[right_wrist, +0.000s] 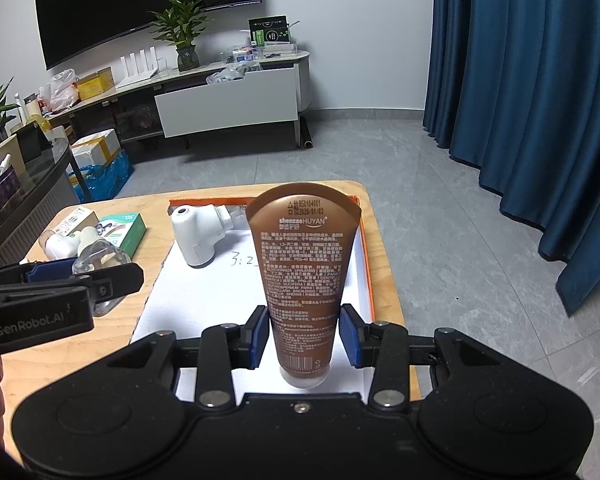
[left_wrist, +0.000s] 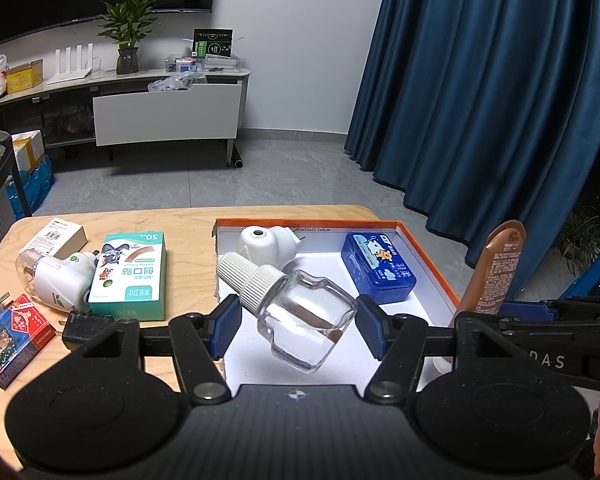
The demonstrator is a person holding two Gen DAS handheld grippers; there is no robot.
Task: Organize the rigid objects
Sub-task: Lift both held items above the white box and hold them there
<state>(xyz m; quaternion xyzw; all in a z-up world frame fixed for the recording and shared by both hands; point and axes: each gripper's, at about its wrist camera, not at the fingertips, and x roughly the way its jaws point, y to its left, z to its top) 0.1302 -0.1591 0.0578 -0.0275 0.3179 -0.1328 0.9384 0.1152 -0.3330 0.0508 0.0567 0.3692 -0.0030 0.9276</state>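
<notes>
So the left gripper [left_wrist: 298, 326] is clamping a clear glass bottle [left_wrist: 306, 320] with a ribbed white cap, holding it tilted just above the orange-rimmed white box [left_wrist: 428, 264], cap pointing toward the box's far left corner. The right gripper [right_wrist: 303, 338] is squeezing a brown cream tube [right_wrist: 304, 264], standing it cap-down over the near end of that same box. Already lying inside the box: a white plug-in vaporizer [left_wrist: 266, 242] at the far left and a blue tin [left_wrist: 378, 268] toward the far right. Left of the box, on the wooden table [left_wrist: 188, 264], are sitting a green bandage box [left_wrist: 130, 276], another plug-in vaporizer [left_wrist: 58, 280] and a pack of playing cards [left_wrist: 12, 336].
</notes>
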